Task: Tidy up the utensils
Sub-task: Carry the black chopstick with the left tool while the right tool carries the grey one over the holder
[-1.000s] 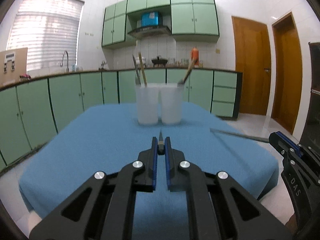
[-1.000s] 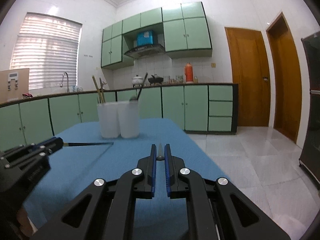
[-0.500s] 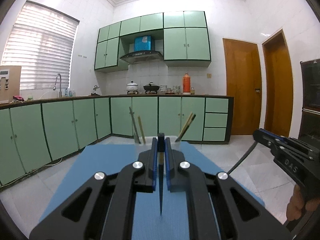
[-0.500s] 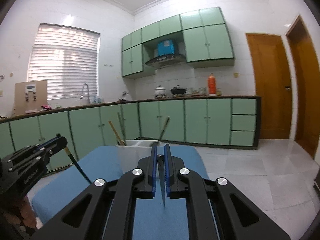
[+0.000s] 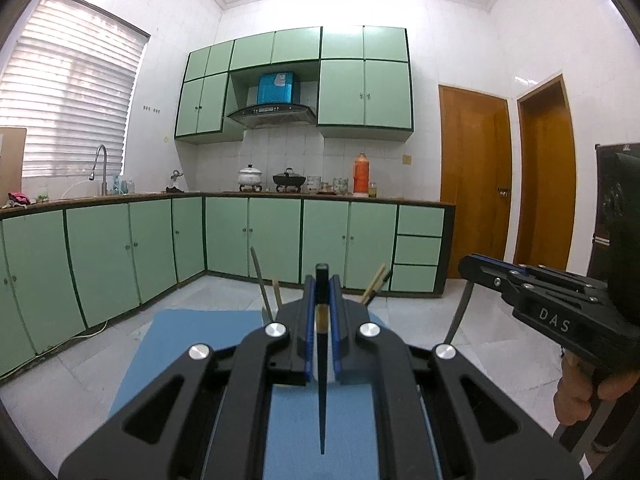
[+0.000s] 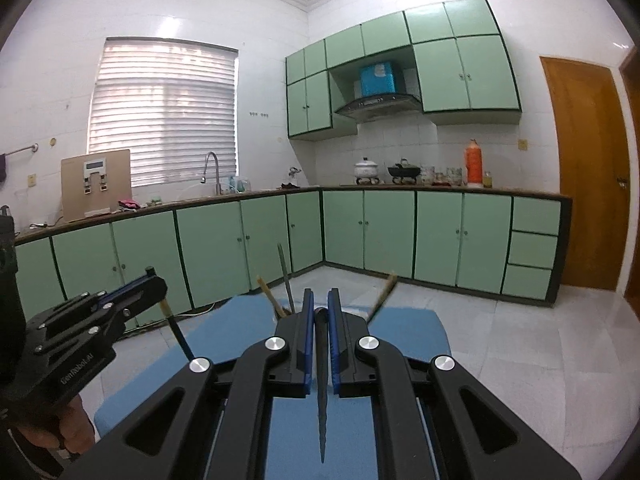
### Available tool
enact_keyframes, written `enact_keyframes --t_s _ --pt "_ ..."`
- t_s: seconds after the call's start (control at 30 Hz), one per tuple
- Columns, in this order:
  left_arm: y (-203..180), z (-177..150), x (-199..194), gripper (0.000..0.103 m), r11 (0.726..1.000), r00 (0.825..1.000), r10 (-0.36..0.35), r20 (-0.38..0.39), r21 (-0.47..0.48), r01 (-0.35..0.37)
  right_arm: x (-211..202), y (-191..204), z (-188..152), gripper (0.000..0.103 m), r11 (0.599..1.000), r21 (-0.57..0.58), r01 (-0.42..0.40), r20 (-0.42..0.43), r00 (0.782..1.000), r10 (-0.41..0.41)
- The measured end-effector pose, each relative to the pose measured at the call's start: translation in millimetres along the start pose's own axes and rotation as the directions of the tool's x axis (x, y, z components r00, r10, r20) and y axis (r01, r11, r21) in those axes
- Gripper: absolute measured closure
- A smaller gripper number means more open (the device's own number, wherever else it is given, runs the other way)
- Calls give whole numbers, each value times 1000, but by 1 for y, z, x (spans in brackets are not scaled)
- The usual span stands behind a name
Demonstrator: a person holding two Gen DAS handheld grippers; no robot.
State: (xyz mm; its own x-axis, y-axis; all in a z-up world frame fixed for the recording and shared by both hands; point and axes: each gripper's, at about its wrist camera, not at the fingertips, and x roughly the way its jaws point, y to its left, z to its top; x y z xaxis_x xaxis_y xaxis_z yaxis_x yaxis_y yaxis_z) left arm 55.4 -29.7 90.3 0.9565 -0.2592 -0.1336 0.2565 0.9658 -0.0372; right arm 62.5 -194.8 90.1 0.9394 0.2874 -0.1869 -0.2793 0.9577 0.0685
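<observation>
1. The left gripper (image 5: pixel 322 296) has its blue-lined jaws closed on a dark chopstick (image 5: pixel 322 392), which runs between them with its pointed tip toward the camera and its blunt end standing just past the fingertips.
2. The right gripper (image 6: pixel 318 308) has its jaws clamped on a second dark, tapered utensil (image 6: pixel 322 400), probably a chopstick, held the same way, point toward the lens.
3. In the left wrist view the right gripper appears at the right edge, a hand (image 5: pixel 580 392) wrapped round its grip and a thin dark stick hanging down from its tip.
4. In the right wrist view the left gripper appears at lower left with its chopstick slanting downward.
5. Both grippers are raised above the blue-covered table (image 5: pixel 192 344).
6. Past the jaws, near the table's far edge, handles of utensils already stowed (image 6: pixel 286 280) stick up; their holder is hidden behind the grippers.
7. Green kitchen cabinets (image 5: pixel 276 240) line the far walls, with pots (image 5: pixel 250 176) and an orange flask (image 5: pixel 361 174) on the worktop and wooden doors (image 5: pixel 474 184) to the right.
</observation>
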Motion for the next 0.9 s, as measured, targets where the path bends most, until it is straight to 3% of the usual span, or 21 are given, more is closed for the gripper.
enact_keyframes --t_s 0.3,0.57,0.73,0.9 --pt "-2 58 27 97 1000 992 3 126 -8 -2 21 1 62 96 1000 6 -16 80 997 15" --pt "-10 87 69 97 999 975 35 217 -18 -32 55 -11 100 96 999 30 30 167 985 -35" --pt "-11 87 111 97 997 973 71 221 -10 -70 87 -19 108 96 998 42 47 183 982 -54" --pt "-3 77 149 97 995 980 99 173 -3 -100 129 -33 100 96 996 64 57 175 982 -68"
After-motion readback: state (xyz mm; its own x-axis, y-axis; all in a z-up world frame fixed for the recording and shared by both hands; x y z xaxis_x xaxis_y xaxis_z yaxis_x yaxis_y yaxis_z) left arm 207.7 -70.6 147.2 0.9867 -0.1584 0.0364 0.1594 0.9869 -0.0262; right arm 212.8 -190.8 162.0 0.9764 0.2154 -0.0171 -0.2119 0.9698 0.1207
